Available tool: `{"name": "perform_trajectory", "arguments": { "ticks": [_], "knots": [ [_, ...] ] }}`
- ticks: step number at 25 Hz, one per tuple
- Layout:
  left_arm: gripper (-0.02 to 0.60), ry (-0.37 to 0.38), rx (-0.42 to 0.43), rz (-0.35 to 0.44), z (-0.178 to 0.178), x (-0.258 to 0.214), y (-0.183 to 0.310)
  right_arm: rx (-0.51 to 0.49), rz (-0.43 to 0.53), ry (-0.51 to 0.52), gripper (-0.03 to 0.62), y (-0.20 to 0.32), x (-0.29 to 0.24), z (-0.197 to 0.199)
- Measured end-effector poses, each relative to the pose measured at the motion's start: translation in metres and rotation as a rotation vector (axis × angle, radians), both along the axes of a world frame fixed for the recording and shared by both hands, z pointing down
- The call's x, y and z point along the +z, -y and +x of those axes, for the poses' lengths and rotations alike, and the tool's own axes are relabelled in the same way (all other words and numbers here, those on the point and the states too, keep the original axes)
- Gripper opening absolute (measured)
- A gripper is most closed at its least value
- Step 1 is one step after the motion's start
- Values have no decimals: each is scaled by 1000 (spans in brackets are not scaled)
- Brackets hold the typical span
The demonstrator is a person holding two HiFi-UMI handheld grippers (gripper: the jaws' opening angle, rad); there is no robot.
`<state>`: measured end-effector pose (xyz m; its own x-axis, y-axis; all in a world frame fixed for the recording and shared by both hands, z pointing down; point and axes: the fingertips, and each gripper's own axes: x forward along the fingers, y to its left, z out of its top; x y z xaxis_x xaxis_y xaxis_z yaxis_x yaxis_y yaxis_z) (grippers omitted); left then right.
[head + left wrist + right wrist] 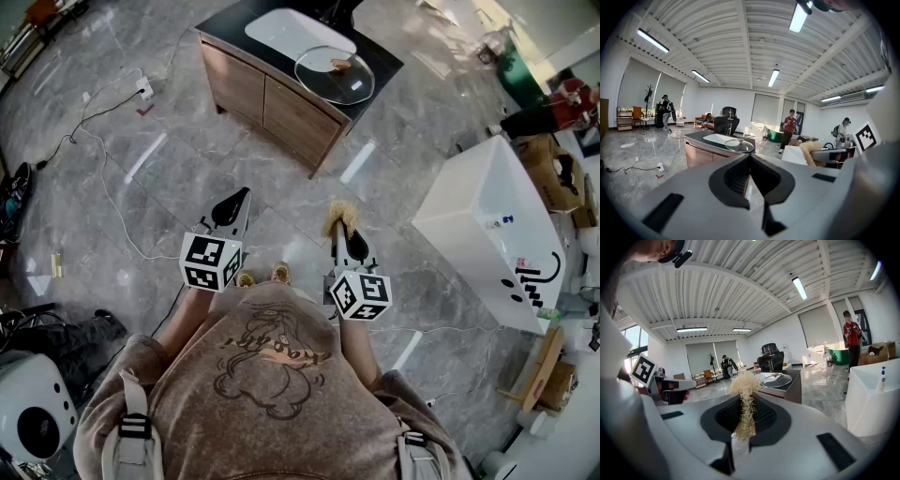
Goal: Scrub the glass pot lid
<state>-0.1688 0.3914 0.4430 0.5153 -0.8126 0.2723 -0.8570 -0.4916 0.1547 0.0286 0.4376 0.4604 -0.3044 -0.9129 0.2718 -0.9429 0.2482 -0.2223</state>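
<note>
Right fingers point(767, 419) clamp a fibre scrubber point(745, 385), left fingers point(732, 180) shut empty; I'd hold the slippery, fragile glass lid point(335, 75) by its knob point(339, 65).

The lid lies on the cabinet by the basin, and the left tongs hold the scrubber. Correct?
No: the right tongs hold the scrubber, as the right gripper view shows; the left tongs are shut, empty. The lid does lie on the cabinet by the basin.

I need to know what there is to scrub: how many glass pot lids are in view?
1. The glass pot lid lies on top of the dark-topped cabinet, beside the white basin. None other shows; the cabinet's inside is hidden.
</note>
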Motion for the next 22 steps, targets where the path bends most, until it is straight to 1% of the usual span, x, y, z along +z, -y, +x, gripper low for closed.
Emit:
{"name": "perform_trajectory", "arguments": {
  "ticks": [6,12,17,22],
  "knots": [
    [17,1,4,-9,11,4,8,-14,-9,4,48,7,5,4],
    [17,0,-2,-25,29,9,20,-20,-47,6,48,17,14,26],
    [17,-2,-15,-28,48,13,29,-44,-52,2,48,29,20,45],
    [17,0,-43,-31,54,16,41,-77,-61,-3,48,42,27,56]
  ]
}}
